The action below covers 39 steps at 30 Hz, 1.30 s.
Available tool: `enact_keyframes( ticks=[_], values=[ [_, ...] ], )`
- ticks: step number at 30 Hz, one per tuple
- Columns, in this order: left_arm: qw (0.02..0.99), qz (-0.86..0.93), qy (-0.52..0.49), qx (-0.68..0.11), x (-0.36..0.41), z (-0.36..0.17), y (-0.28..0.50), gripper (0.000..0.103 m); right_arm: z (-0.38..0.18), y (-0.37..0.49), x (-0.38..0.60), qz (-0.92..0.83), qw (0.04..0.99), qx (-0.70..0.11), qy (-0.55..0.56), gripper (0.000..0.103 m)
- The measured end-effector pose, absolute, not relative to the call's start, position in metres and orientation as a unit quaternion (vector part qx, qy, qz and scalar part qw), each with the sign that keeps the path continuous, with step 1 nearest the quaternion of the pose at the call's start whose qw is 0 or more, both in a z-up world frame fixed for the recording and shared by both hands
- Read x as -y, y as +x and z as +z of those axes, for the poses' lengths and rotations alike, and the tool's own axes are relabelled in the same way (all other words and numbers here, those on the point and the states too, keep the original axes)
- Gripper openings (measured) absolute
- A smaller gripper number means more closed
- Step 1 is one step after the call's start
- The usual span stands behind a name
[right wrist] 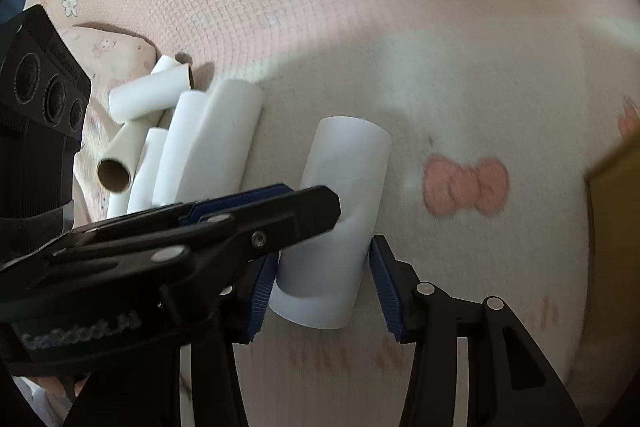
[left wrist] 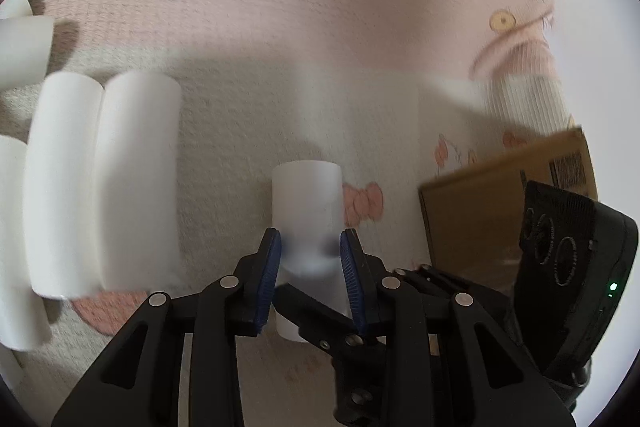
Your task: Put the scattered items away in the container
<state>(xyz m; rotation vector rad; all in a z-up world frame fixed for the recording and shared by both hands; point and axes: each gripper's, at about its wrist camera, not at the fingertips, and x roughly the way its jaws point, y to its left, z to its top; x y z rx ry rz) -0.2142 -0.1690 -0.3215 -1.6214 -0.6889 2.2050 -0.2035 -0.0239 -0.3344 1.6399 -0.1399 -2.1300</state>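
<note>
One white tube [right wrist: 336, 223] lies on the patterned mat [right wrist: 360, 27], and it is bracketed by both grippers at once. Its long axis runs away from the cameras, roughly in line with the fingers, so that its near end sits between the blue pads.

In the right wrist view, the right gripper [right wrist: 324, 287] is seen part open around the near end: the left-hand pad seems to touch the tube wall, while a clear gap is left at the other pad, so no grip is judged to be made. The left gripper [left wrist: 310, 267] is seen in its own view with pads close on either side of the same tube. Whether they press or merely flank it cannot be told through the blur, though a light hold is suggested by the dark smudges at the pads. Across the right wrist view the left gripper's black finger is laid over the tube's upper side.

More white tubes [right wrist: 192, 147] are heaped just beside it, towards the left gripper, some showing brown cardboard bores. The cardboard box [left wrist: 500, 211], taken to be the container, stands on the opposite side, nearer the right gripper. Its opening is cut off, and its interior is not shown in either view.
</note>
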Motion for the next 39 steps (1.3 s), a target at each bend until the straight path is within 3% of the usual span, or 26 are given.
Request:
enact_keyframes(
  ticks=[3,14,23,31,39],
  values=[
    [0.164,0.761,-0.577,0.247,0.166,-0.326,-0.214,0.047,-0.332,-0.189,0.017,-0.771,0.207,0.048,0.6,0.042],
    [0.182,0.757,-0.583,0.23,0.149,-0.331,-0.213,0.045,-0.343,-0.191,0.009,-0.759,0.199,0.062,0.617,0.041],
    [0.177,0.762,-0.564,0.263,0.152,-0.33,-0.203,0.045,-0.343,-0.19,0.011,-0.761,0.198,0.072,0.614,0.041],
    [0.176,0.782,-0.515,0.305,0.144,-0.28,-0.16,0.045,-0.286,-0.151,-0.002,-0.791,0.196,0.065,0.576,0.041],
    [0.169,0.837,-0.462,0.241,0.114,-0.192,-0.105,0.044,-0.213,-0.097,-0.02,-0.831,0.219,0.041,0.511,0.04]
  ],
)
